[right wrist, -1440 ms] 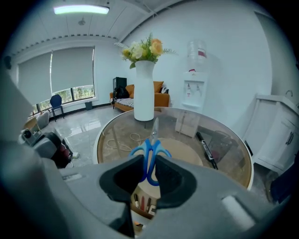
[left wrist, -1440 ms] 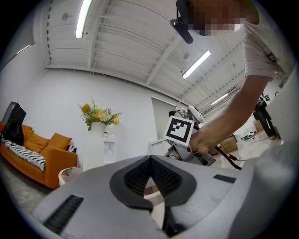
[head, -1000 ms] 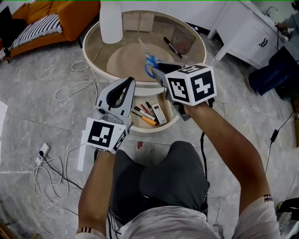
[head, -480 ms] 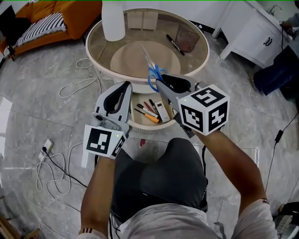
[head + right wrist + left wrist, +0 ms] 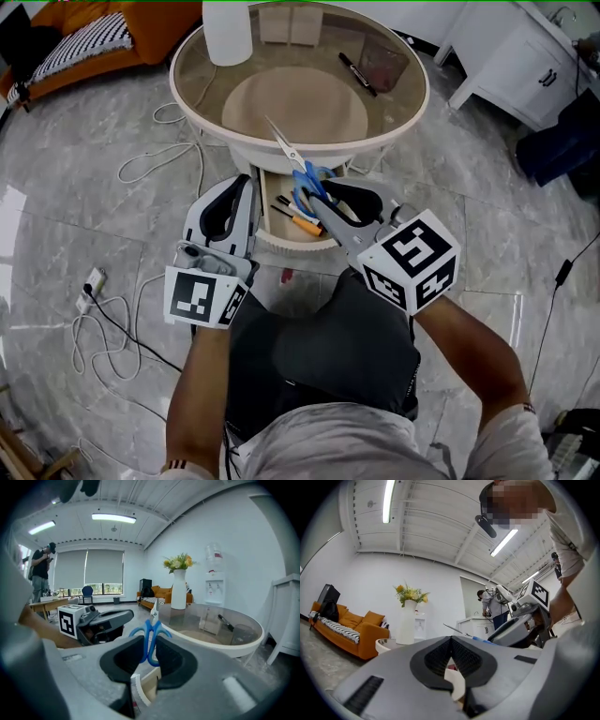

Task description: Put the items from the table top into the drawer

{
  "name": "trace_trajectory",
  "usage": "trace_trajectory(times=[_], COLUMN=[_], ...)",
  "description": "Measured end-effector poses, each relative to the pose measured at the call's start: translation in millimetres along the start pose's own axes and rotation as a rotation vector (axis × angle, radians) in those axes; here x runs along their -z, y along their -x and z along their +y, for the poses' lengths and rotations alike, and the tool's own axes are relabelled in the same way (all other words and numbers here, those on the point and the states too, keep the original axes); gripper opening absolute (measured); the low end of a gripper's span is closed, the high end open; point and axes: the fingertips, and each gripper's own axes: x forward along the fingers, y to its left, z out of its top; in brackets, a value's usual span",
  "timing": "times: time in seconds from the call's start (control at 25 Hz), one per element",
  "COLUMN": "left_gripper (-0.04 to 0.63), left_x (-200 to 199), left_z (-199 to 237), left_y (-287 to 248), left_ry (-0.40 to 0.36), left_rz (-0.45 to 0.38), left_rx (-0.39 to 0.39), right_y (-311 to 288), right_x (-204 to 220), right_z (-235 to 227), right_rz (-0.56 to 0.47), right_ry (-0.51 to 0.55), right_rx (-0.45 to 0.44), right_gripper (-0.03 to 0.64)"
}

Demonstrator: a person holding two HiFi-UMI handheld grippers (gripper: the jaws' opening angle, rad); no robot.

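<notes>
My right gripper's (image 5: 323, 200) jaws clamp the blue handles of the scissors (image 5: 286, 148) by the open drawer (image 5: 286, 244); my left gripper's (image 5: 244, 186) jaws meet, empty.

Scissors (image 5: 287, 150) in right gripper (image 5: 317, 197)

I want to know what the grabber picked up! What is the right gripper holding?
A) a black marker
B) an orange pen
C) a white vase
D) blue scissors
D: the right gripper has its jaws closed on the blue handles of the scissors, holding them over the open drawer.
</notes>
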Motion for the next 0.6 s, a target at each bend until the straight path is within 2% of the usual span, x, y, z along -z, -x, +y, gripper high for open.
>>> trace_trajectory(times=[0.28, 0.6], left_gripper=[0.0, 0.0], left_x=[27, 53], left_z=[5, 17], left_y=[6, 6], left_ry=[0.026, 0.05], left_rz=[0.027, 0.049], left_rx=[-0.029, -0.048], right_y=[-5, -20], right_x=[37, 93], right_z=[18, 9], right_rz=[0.059, 0.182], right_ry=[0.034, 0.024], right_rx=[-0.047, -0.057], right_gripper=[0.081, 0.081])
